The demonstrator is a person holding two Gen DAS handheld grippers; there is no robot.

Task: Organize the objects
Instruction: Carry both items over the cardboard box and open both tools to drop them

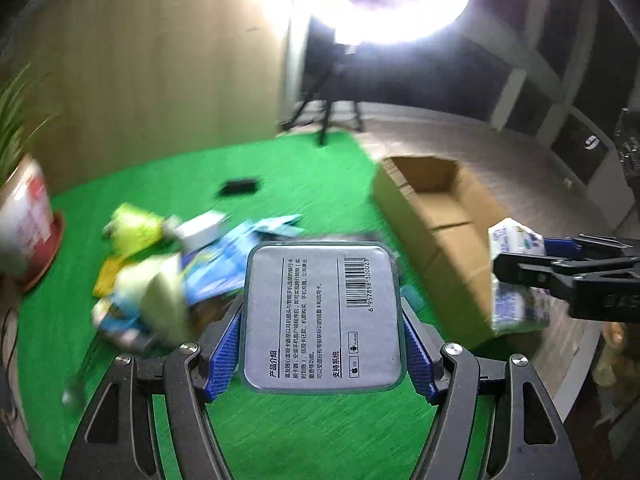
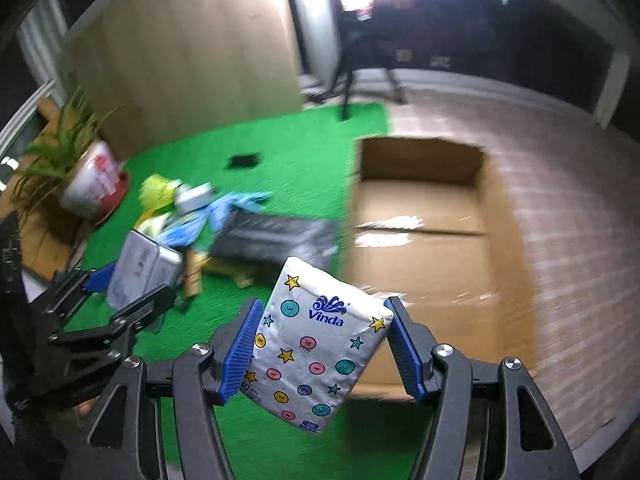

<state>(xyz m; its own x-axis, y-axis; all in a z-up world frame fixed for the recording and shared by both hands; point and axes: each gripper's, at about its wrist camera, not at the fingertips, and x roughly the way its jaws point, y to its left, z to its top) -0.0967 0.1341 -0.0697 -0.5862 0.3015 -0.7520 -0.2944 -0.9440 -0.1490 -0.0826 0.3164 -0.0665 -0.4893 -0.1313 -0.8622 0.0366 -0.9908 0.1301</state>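
Right wrist shows my right gripper (image 2: 320,344) jaws clamping the tissue pack (image 2: 316,344), left gripper (image 1: 322,320) jaws holding the tin (image 1: 322,316); next, I judge, both go over the cardboard box (image 2: 420,240).

Appeared to be an indoor recording studio: ring light (image 1: 400,0) on a tripod (image 2: 352,80), green artificial turf mat (image 1: 280,432) over wood flooring (image 2: 560,200), plain panel wall (image 1: 160,60), potted plant (image 2: 80,168).

Potted plant (image 2: 76,164) on green mat (image 2: 280,152); blurred tripod (image 2: 352,80), seemingly.
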